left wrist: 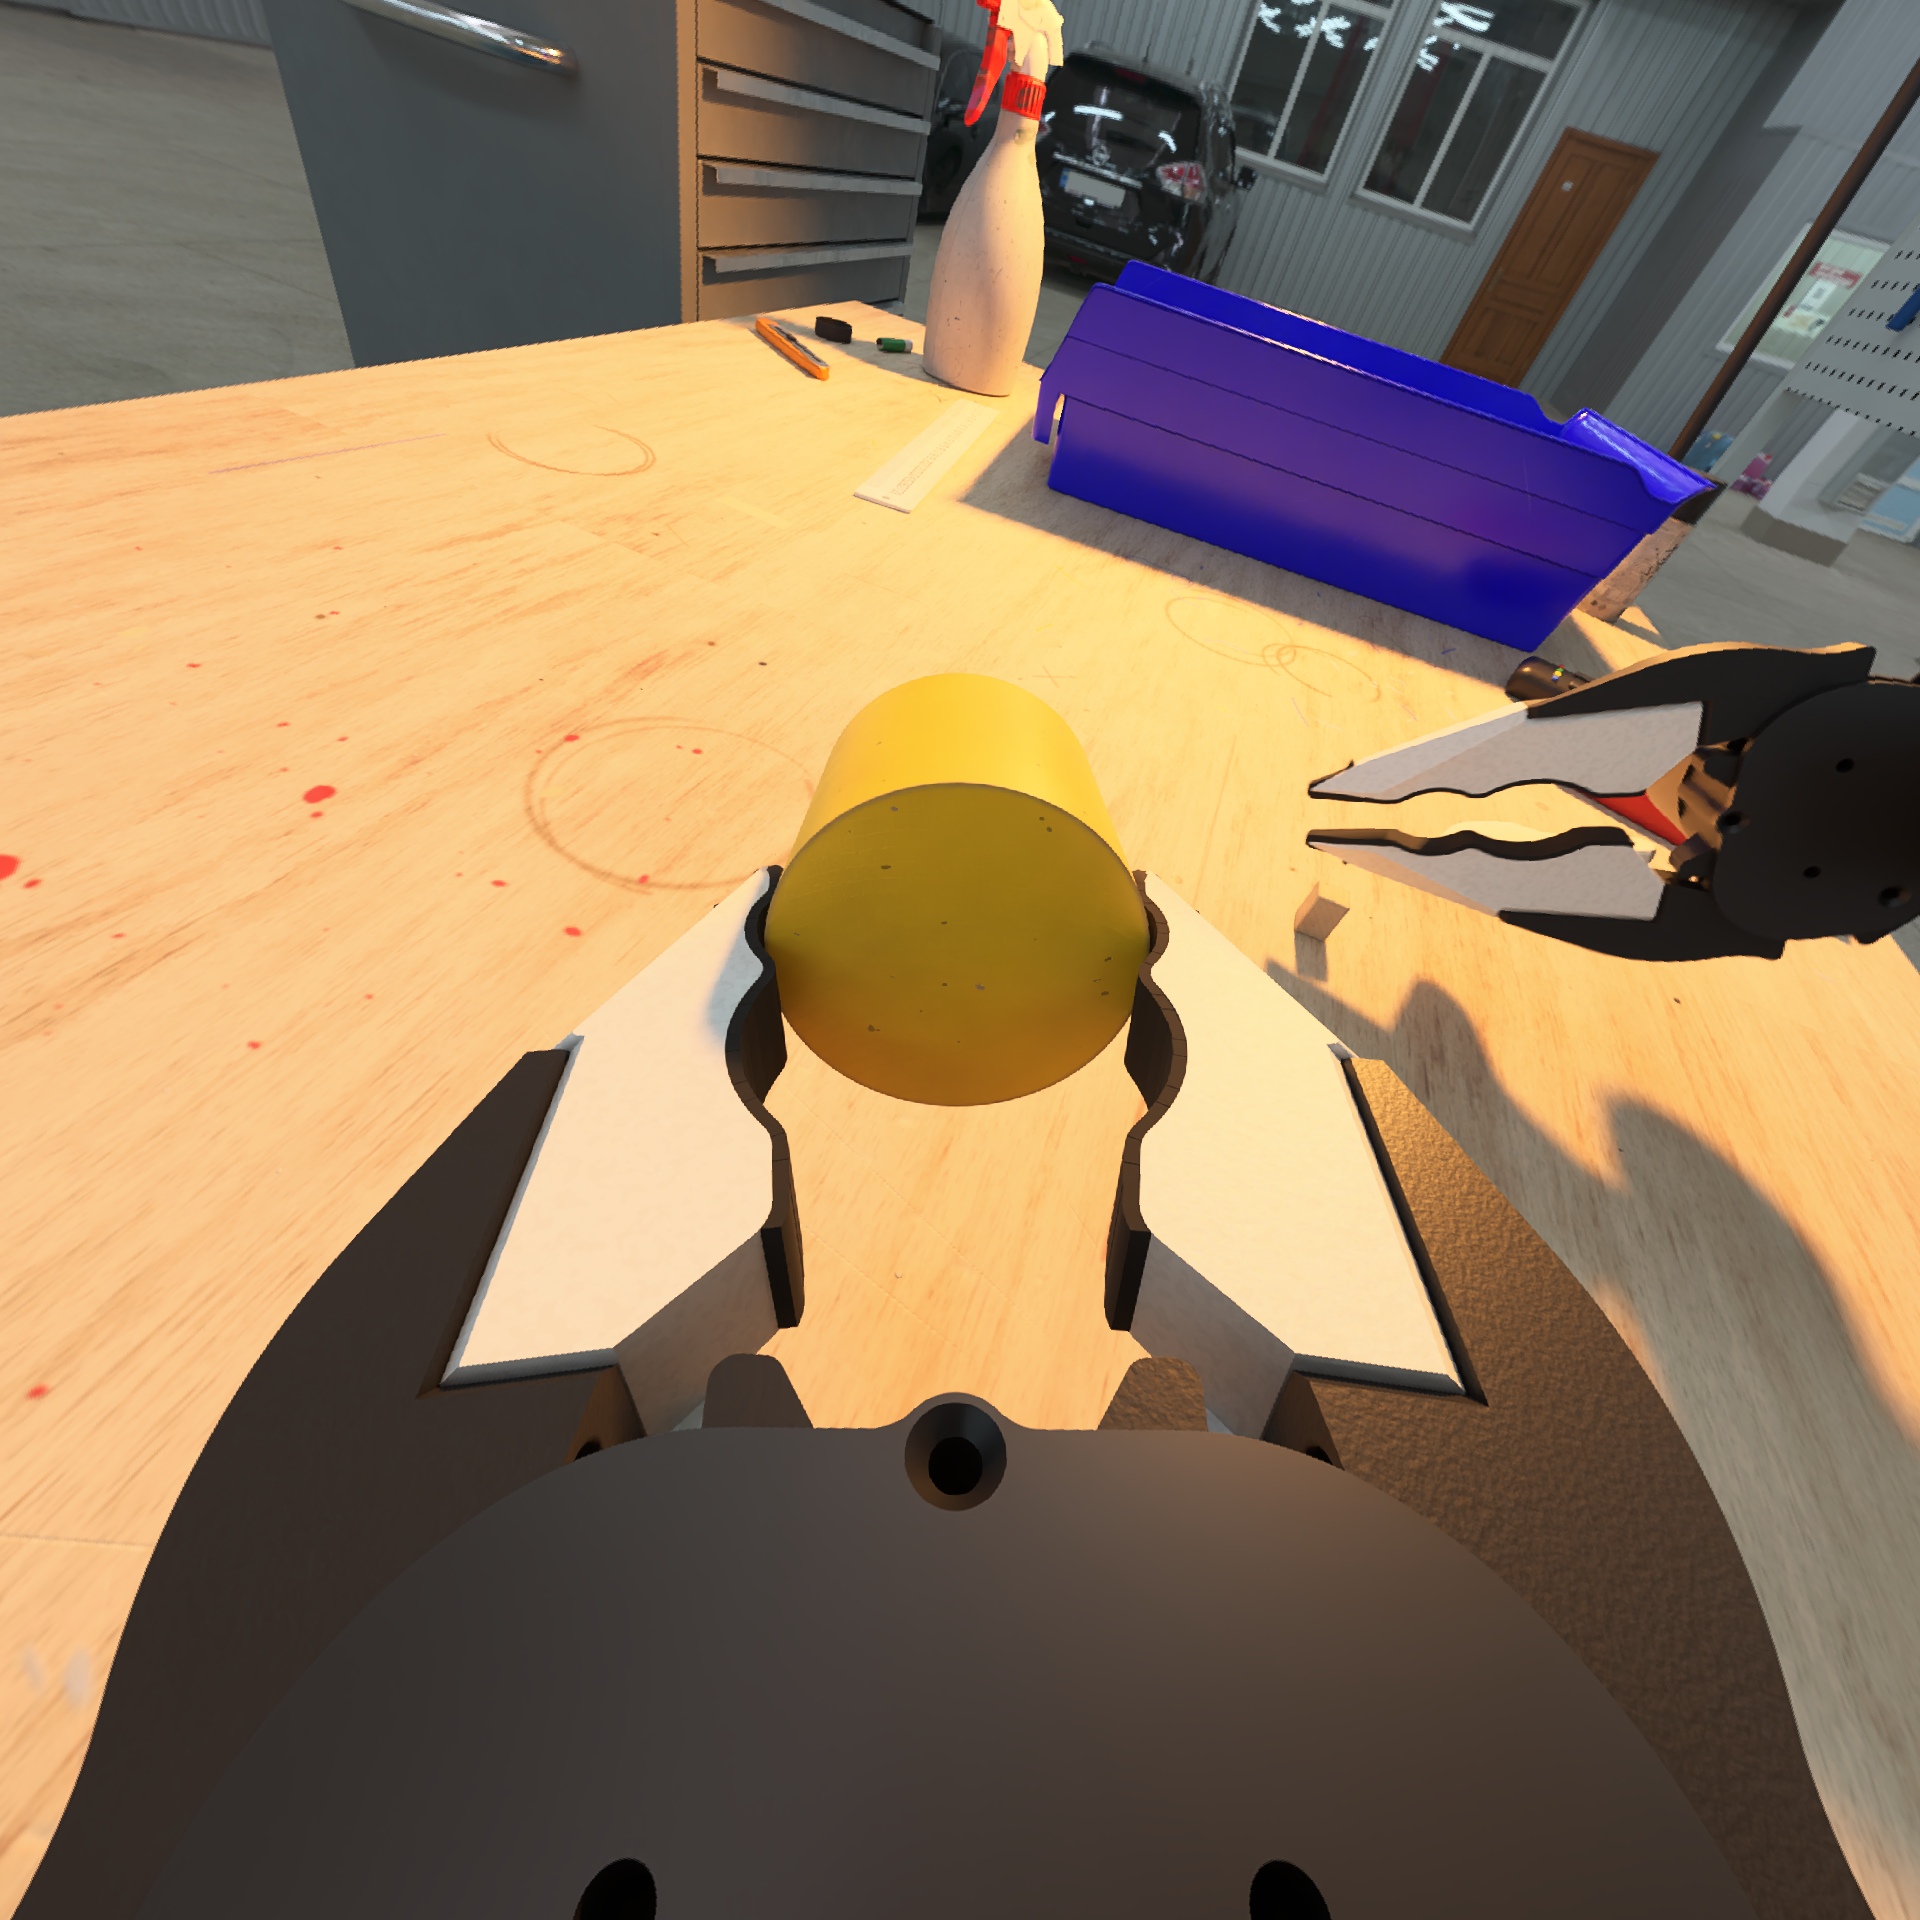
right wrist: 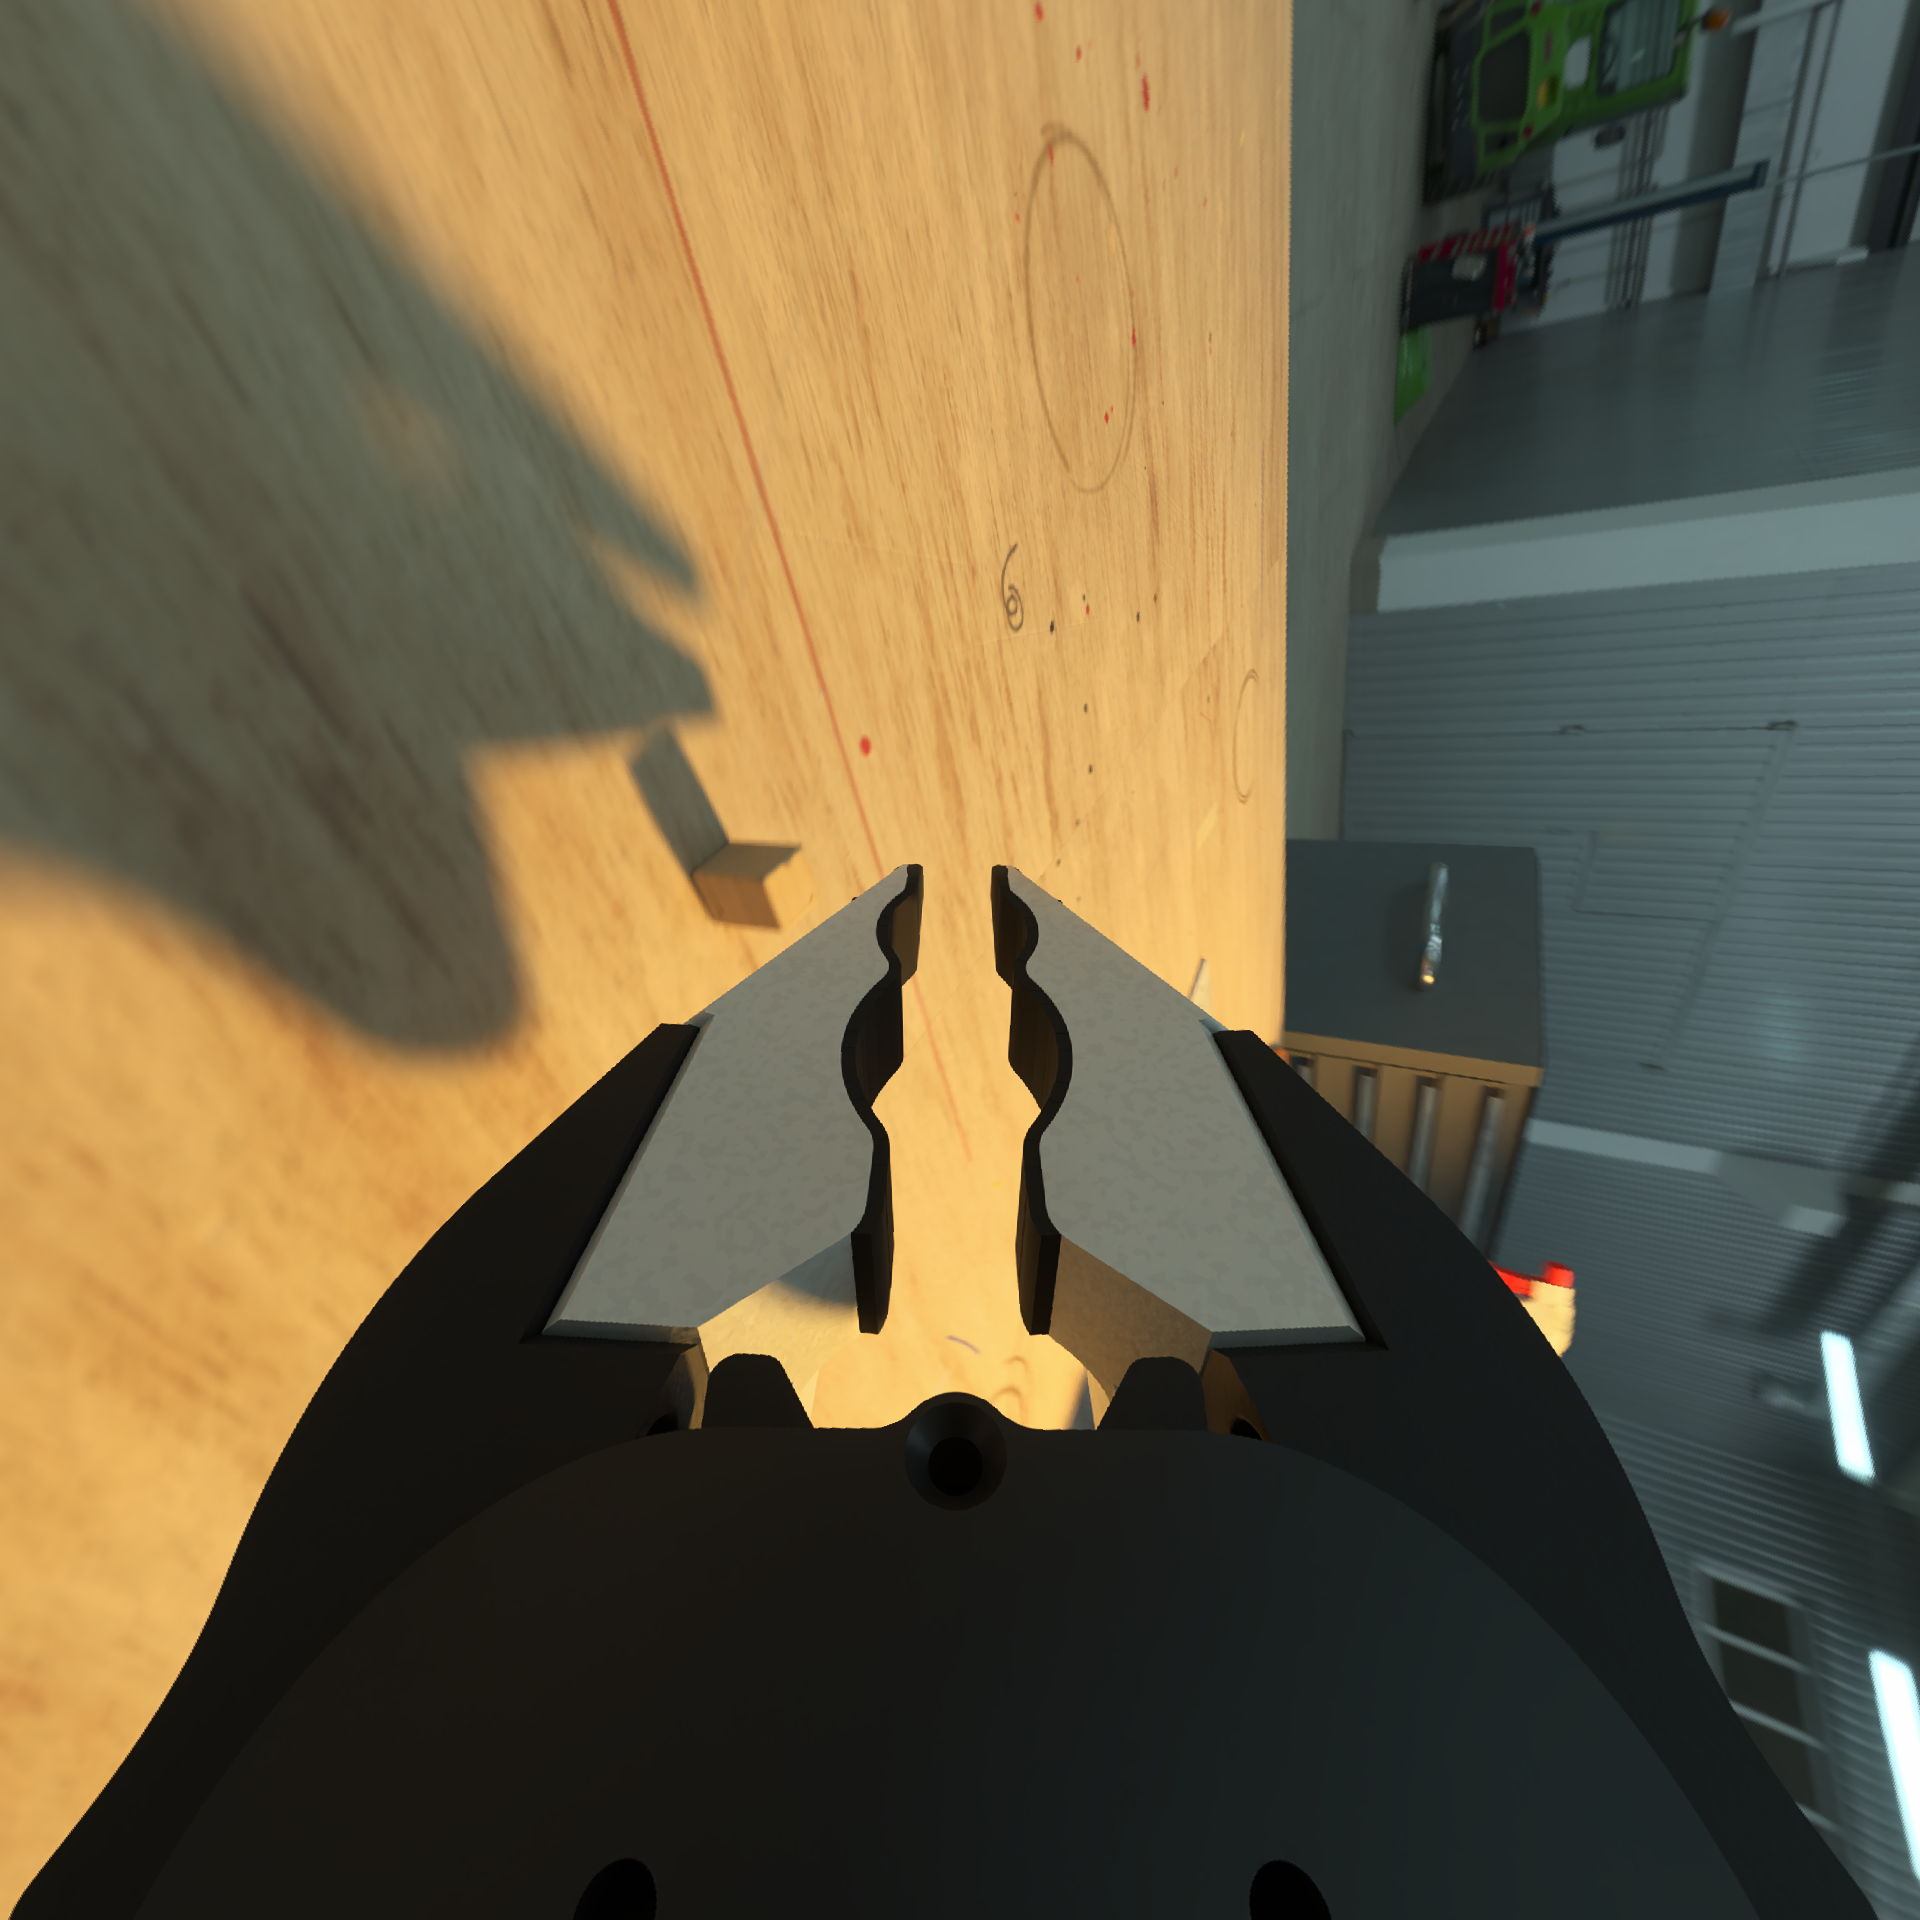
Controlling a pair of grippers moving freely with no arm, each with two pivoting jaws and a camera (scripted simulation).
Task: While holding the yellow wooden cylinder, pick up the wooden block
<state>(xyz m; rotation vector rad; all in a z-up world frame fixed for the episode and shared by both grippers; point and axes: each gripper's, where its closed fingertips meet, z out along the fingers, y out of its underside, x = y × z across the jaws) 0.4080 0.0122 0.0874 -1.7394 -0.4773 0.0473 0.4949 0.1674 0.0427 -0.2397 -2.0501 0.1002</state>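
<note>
The yellow wooden cylinder is clamped between the fingers of the left gripper, clear of the wooden table. The right gripper is seen slightly parted with nothing between its fingers. The wooden block lies on the table just beside its left fingertip, untouched.

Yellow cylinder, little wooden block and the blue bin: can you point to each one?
yellow cylinder (left wrist: 951, 940), left wrist view, on its round flat end face.
wooden block (right wrist: 750, 881), right wrist view, on its lit side.
blue bin (left wrist: 1320, 468), left wrist view, on its long side wall.
</note>
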